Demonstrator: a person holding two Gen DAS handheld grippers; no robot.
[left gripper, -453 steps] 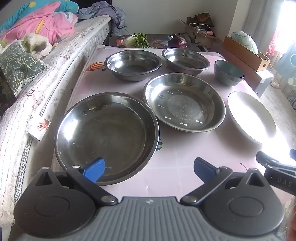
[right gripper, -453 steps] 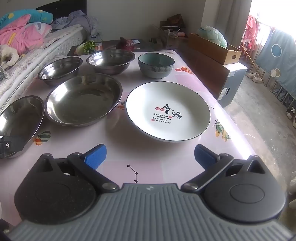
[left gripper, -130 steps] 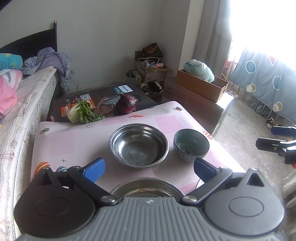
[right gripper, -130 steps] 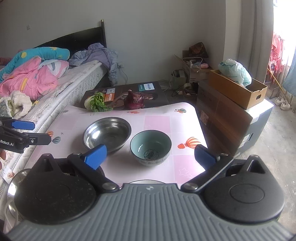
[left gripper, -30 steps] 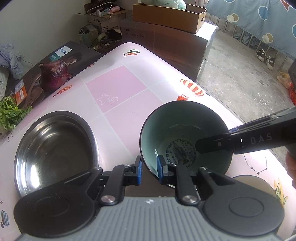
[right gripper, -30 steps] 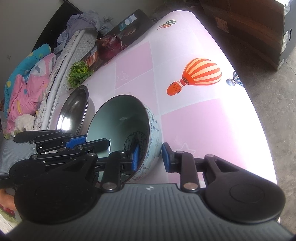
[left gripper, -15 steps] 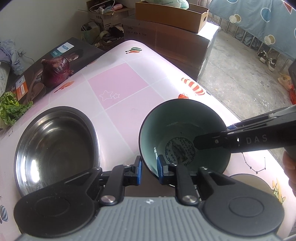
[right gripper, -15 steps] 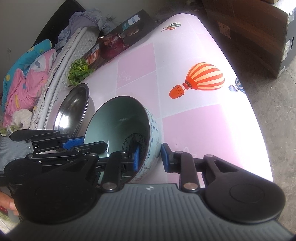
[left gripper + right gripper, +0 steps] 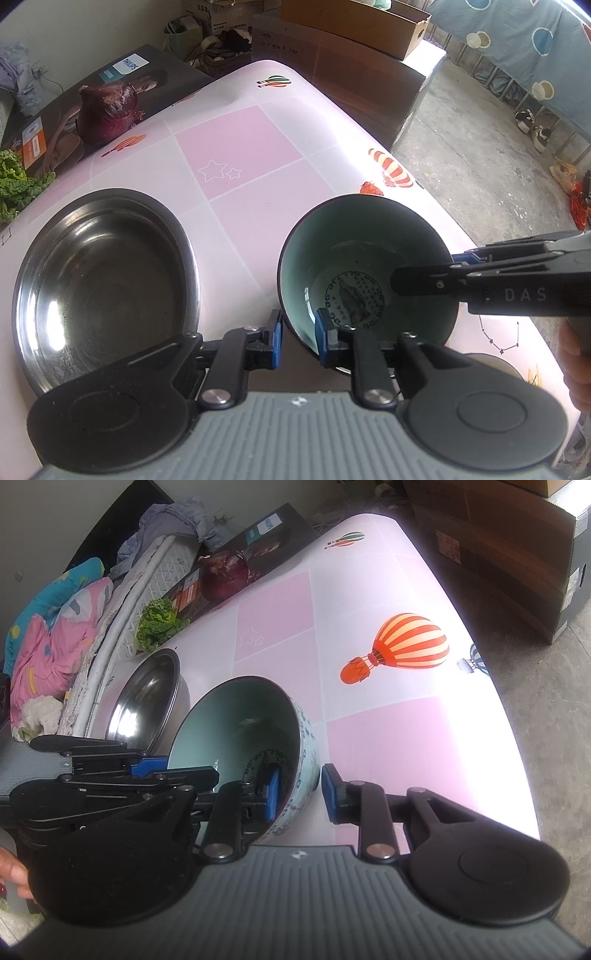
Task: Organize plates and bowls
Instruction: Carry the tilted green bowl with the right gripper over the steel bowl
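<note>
Mid-step: teal ceramic bowl (image 9: 364, 273) pinched at near rim by left gripper (image 9: 298, 339); right gripper (image 9: 300, 794) fingers straddled opposite wall, slightly apart. Next prob: lift w/ left, nest into steel bowl (image 9: 103, 280).

The left gripper (image 9: 298, 338) has its jaws nearly closed, pinching the near rim of the ceramic bowl (image 9: 369, 254). The right gripper (image 9: 300, 794) straddles the opposite rim, one finger inside, the other slightly clear of the outer wall.

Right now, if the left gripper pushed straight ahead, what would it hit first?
Nothing new: the left gripper already straddles the near rim of the teal bowl, so it would likely just push the bowl across the table.
</note>
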